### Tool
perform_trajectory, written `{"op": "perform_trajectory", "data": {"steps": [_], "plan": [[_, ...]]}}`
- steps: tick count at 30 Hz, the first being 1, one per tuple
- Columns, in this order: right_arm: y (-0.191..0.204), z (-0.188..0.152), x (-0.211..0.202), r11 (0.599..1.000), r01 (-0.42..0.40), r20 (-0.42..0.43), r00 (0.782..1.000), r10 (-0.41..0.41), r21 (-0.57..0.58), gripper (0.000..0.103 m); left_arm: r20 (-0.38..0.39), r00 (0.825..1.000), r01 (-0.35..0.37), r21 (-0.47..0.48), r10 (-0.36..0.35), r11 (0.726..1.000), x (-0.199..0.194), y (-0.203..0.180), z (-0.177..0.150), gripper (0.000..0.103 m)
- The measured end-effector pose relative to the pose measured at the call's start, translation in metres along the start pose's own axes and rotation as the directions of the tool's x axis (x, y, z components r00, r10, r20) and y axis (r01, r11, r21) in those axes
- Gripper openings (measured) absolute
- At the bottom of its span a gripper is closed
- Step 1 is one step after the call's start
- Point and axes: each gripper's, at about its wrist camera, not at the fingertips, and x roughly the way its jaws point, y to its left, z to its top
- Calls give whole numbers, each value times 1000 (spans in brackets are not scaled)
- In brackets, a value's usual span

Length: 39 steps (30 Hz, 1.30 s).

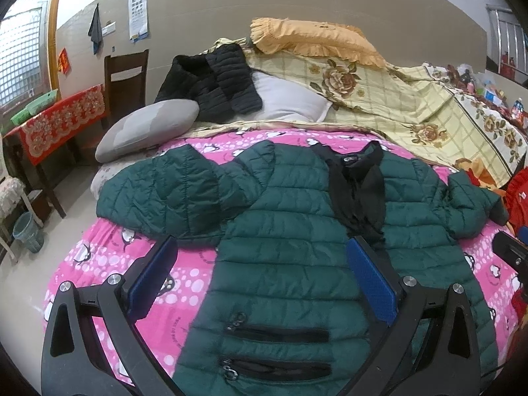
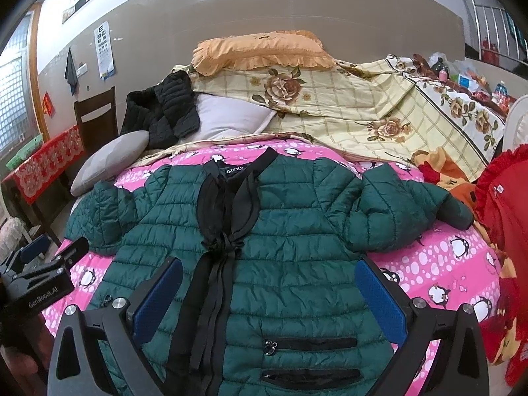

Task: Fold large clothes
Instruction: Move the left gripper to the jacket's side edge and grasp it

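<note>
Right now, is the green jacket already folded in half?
No, the green jacket lies spread flat on the pink bedcover, both sleeves out.

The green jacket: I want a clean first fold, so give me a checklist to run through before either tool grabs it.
1. Green jacket spread flat, front up, on the pink blanket: ok.
2. Left tool open and empty: ok.
3. Right tool open and empty: ok.
4. Sleeves laid out straight: not ok; both are bunched at the sides.
5. Black ribbon tidy: not ok; it trails loose down the front.
6. Jacket's bottom hem flat: cannot tell; out of view.
</note>
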Motion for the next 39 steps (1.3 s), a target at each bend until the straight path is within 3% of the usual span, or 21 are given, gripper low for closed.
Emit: {"op": "perform_trajectory", "data": {"steps": [5, 10, 14, 18, 23, 27, 30, 33, 39], "plan": [[5, 7, 2, 999, -43, 5, 999, 43, -8, 103, -32, 998, -46, -46, 45, 998, 17, 33, 7, 102], [21, 13, 13, 998, -14, 1, 1000, 14, -61, 103, -48, 989, -145, -52, 142, 988, 38, 70, 16, 102], [26, 13, 25, 998, -39, -23, 999, 38, -54, 103, -65, 982, -181, -57, 177, 982, 51, 101, 19, 102], [30, 12, 36, 997, -55, -46, 998, 52, -56, 103, -109, 980, -175, -100, 164, 979, 68, 138, 21, 102], [37, 11, 45, 996, -64, -66, 996, 60, -66, 103, -189, 974, -165, -220, 124, 961, 102, 198, 27, 102], [41, 10, 52, 994, -81, -88, 993, 75, -73, 103, -237, 966, -180, -311, 107, 933, 135, 251, 31, 102], [43, 9, 56, 993, -89, -101, 992, 81, -75, 103, -283, 959, -155, -437, 28, 886, 161, 295, 26, 102], [44, 9, 61, 993, -95, -112, 990, 87, -70, 103, -258, 965, -110, -557, -46, 823, 176, 326, 17, 102], [44, 9, 73, 993, -107, -144, 985, 97, -58, 103, -241, 969, -112, -638, -60, 762, 200, 350, 14, 102]]}}
